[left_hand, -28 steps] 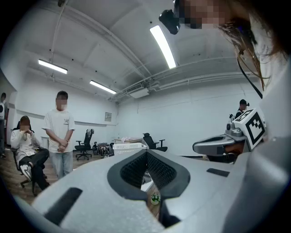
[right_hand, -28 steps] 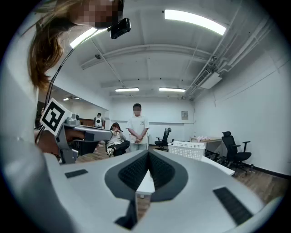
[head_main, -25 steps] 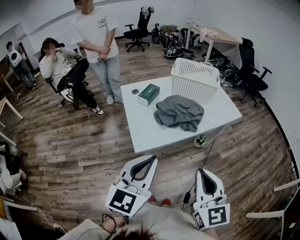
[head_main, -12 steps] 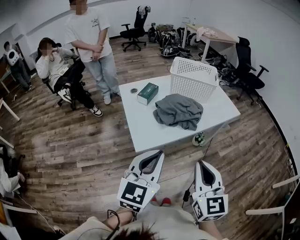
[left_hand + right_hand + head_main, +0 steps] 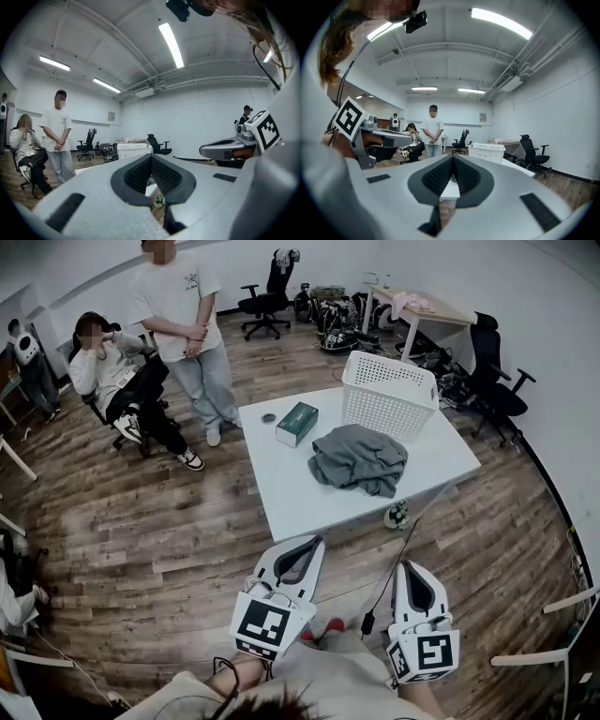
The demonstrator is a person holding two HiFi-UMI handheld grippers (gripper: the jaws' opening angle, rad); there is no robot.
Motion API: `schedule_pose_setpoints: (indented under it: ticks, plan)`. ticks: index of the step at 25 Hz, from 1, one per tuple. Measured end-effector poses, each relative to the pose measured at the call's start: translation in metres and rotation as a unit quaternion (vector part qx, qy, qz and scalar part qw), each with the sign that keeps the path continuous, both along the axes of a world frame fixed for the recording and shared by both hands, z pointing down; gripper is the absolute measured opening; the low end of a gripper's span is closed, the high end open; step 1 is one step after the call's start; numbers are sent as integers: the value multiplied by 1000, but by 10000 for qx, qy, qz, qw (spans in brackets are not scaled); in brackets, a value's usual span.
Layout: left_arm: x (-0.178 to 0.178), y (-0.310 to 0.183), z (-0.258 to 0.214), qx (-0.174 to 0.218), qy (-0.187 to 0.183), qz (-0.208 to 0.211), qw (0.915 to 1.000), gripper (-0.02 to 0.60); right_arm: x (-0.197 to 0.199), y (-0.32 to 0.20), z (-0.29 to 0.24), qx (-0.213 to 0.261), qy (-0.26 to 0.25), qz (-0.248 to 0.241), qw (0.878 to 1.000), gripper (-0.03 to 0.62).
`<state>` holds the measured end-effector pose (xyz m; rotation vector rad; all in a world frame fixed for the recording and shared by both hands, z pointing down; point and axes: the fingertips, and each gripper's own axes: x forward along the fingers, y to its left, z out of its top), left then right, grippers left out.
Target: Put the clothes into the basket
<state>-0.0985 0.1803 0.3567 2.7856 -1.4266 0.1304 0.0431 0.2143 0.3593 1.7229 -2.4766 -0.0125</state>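
Hardly anything has moved since a second ago; only the head view's framing has drifted a little, and both grippers hang low in front of you as before.

From the head view, the clothes point(image 5: 358, 458) lie as one grey heap on the white table point(image 5: 281, 488), just in front of the basket point(image 5: 384, 416); you cannot tell whether they touch it. The heap sits well ahead of both tools, roughly between their lines, and the left gripper point(image 5: 312, 545) looks slightly nearer than the right gripper point(image 5: 404, 567). Its long axis runs across your view, along the basket's near wall.

From the left gripper view, the left gripper point(image 5: 151, 159) has its jaws together on nothing, and the basket point(image 5: 133, 151) stands far ahead.

From the right gripper view, the right gripper point(image 5: 453, 158) is likewise closed and empty, with the basket point(image 5: 486, 152) ahead to the right.
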Motion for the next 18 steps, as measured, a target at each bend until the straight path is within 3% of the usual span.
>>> schedule_pose_setpoints:
  ticks: [18]
  plan:
    - [-6, -18, 7, -41, 17, -65, 10000, 11, -3, -20, 3, -26, 56, -7, 10000, 15]
